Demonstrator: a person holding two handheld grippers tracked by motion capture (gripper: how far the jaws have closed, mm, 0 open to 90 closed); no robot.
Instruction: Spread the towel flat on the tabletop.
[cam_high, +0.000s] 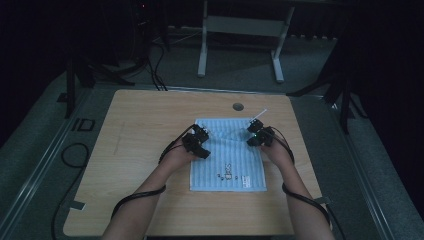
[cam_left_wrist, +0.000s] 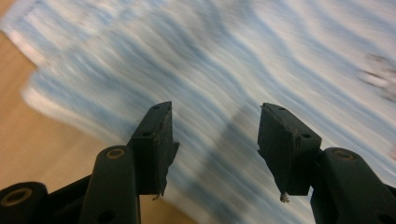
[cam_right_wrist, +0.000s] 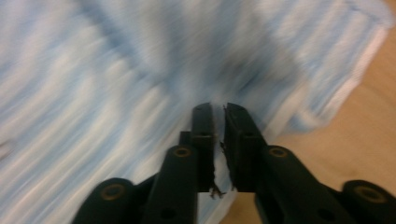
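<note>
A light blue striped towel (cam_high: 227, 157) lies flat in the middle of the wooden table (cam_high: 145, 125), with a small dark print (cam_high: 230, 176) near its front edge. My left gripper (cam_high: 198, 141) hovers over the towel's left edge. In the left gripper view its jaws (cam_left_wrist: 215, 116) stand wide open with nothing between them, above the blurred towel (cam_left_wrist: 233, 56). My right gripper (cam_high: 259, 134) sits over the towel's far right corner. In the right gripper view its jaws (cam_right_wrist: 218, 109) are shut to a thin slit, empty, over the blurred towel (cam_right_wrist: 93, 93) near its edge.
A round cable hole (cam_high: 238, 106) sits in the table behind the towel. A thin white strip (cam_high: 260, 115) pokes out by the towel's far right corner. Beyond the table stands a grey table frame (cam_high: 240, 30). Cables (cam_high: 75, 150) lie on the floor at left.
</note>
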